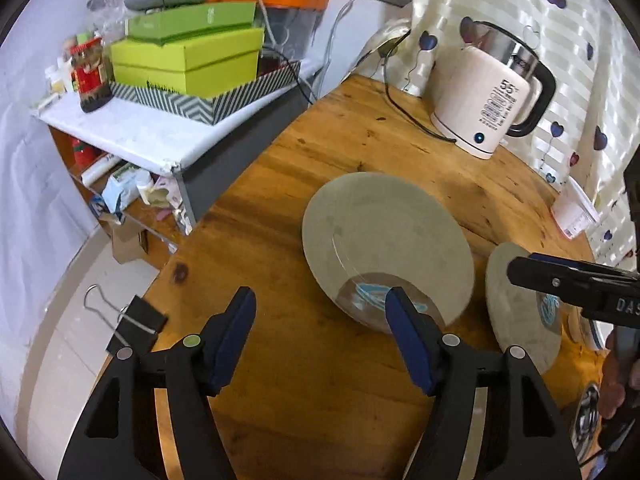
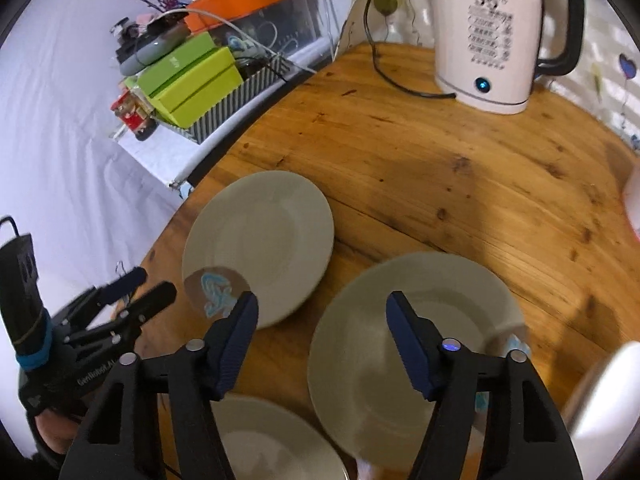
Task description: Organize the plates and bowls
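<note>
Three grey-green plates lie on the round wooden table (image 2: 440, 152). The left plate (image 1: 384, 240) (image 2: 264, 232) has a blue-patterned patch at its near rim. A second plate (image 2: 404, 356) (image 1: 516, 312) lies to its right, under my right gripper. A third plate (image 2: 272, 448) shows at the bottom of the right wrist view. My left gripper (image 1: 320, 300) is open and empty, just near-left of the left plate; it also shows in the right wrist view (image 2: 152, 284). My right gripper (image 2: 322, 304) is open and empty, hovering over the second plate's near-left rim; it shows in the left wrist view (image 1: 520, 272).
A white electric kettle (image 1: 488, 100) (image 2: 492, 40) with its cord stands at the table's back. A shelf with green boxes (image 1: 188, 64) adjoins the table's left. A black binder clip (image 1: 136, 324) sits at the left edge. A white cup (image 1: 572, 212) stands at the right.
</note>
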`<state>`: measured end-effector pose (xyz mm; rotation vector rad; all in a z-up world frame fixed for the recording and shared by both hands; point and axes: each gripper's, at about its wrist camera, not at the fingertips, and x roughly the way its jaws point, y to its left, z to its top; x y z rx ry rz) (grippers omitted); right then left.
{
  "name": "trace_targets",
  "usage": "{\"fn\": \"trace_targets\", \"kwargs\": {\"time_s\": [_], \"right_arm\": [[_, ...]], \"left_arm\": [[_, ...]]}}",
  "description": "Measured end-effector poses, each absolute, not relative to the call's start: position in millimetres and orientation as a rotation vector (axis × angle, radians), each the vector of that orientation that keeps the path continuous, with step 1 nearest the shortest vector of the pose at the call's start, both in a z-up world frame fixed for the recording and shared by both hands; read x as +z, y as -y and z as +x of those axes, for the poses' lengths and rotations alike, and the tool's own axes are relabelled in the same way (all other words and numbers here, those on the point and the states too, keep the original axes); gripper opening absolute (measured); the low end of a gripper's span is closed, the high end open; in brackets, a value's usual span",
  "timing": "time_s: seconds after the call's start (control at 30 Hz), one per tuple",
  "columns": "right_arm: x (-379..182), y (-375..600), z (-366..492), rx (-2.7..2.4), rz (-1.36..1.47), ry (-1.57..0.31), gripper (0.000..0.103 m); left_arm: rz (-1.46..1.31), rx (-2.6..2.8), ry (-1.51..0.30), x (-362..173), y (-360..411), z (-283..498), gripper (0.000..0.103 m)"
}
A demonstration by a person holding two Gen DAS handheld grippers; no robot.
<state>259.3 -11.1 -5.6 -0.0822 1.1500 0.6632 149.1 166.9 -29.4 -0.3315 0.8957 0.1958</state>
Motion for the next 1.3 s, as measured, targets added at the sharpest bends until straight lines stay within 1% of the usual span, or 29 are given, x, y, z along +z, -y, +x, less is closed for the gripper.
{"fn": "trace_targets", "kwargs": {"time_s": [0.13,0.17,0.2,0.23,0.4,0.5,0.53,0.57,0.67,0.73,0.8,1.07,1.3], "right_arm": [[-21,-3,278,0.671,-0.071,-1.189,0.056],[-24,-4,281,0.669,-0.068,-1.195,0.056],[-27,-6,284,0.668,-0.066,-1.199,0.056],[-28,-8,286,0.669,-0.065,-1.2,0.055],[-34,-20,295,0.672,-0.081,-1.205,0.051],[-38,-23,300,0.678,-0.083,-1.215,0.042],[-40,-24,301,0.678,-0.086,-1.218,0.037],[-42,-25,301,0.679,-0.085,-1.223,0.032],[-46,-28,302,0.679,-0.081,-1.234,0.025],[-47,-29,302,0.674,-0.089,-1.23,0.025],[-47,-29,301,0.673,-0.085,-1.228,0.023],[-46,-30,301,0.668,-0.072,-1.231,0.023],[-33,-31,293,0.673,-0.076,-1.221,0.023]], "left_arm": [[-0.35,0.196,-0.896,-33,-173,158,0.067],[-0.353,0.195,-0.895,-34,-174,161,0.066],[-0.353,0.196,-0.897,-35,-175,164,0.06],[-0.354,0.197,-0.902,-36,-176,166,0.056],[-0.36,0.193,-0.92,-44,-179,177,0.056],[-0.37,0.184,-0.93,-48,-180,181,0.054],[-0.37,0.181,-0.933,-49,-180,183,0.049],[-0.371,0.177,-0.937,-50,-180,184,0.047],[-0.374,0.158,-0.941,-52,-178,187,0.043],[-0.373,0.146,-0.941,-52,-176,188,0.039],[-0.37,0.137,-0.94,-52,-174,190,0.037],[-0.352,0.146,-0.931,-46,-172,187,0.037],[-0.348,0.152,-0.917,-33,-171,178,0.037]]}}
